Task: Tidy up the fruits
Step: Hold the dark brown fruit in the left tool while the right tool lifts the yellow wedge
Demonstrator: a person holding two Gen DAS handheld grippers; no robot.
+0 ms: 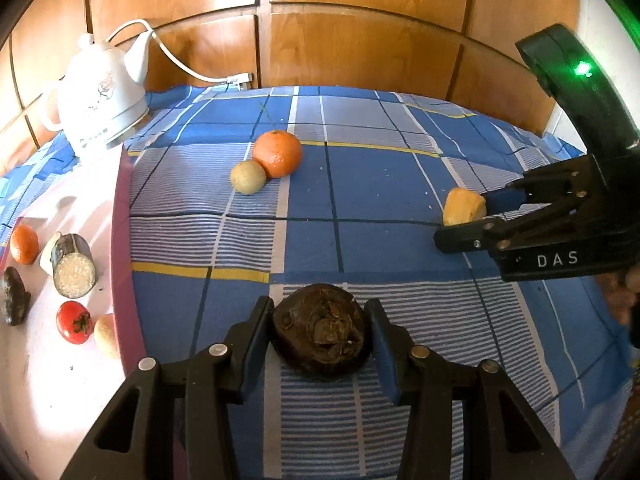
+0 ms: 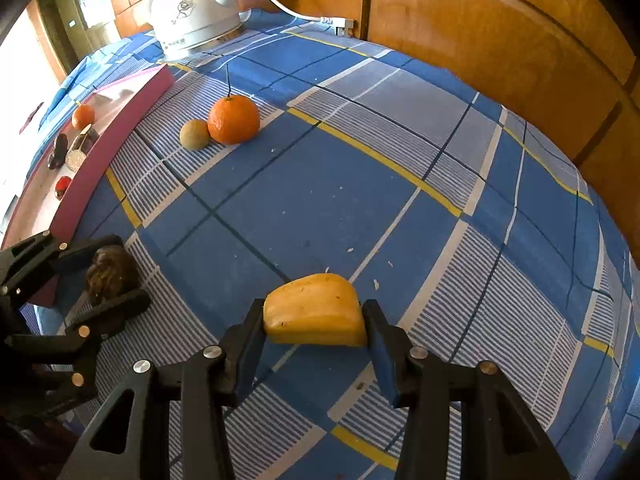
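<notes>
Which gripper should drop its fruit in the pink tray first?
Left, probably. The left gripper brackets the dark fruit right beside the pink tray; the right gripper sits farther away.

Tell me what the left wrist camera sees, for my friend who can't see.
The left gripper brackets a dark brown fruit on a blue checked cloth; the right gripper is at a yellow piece.
</notes>
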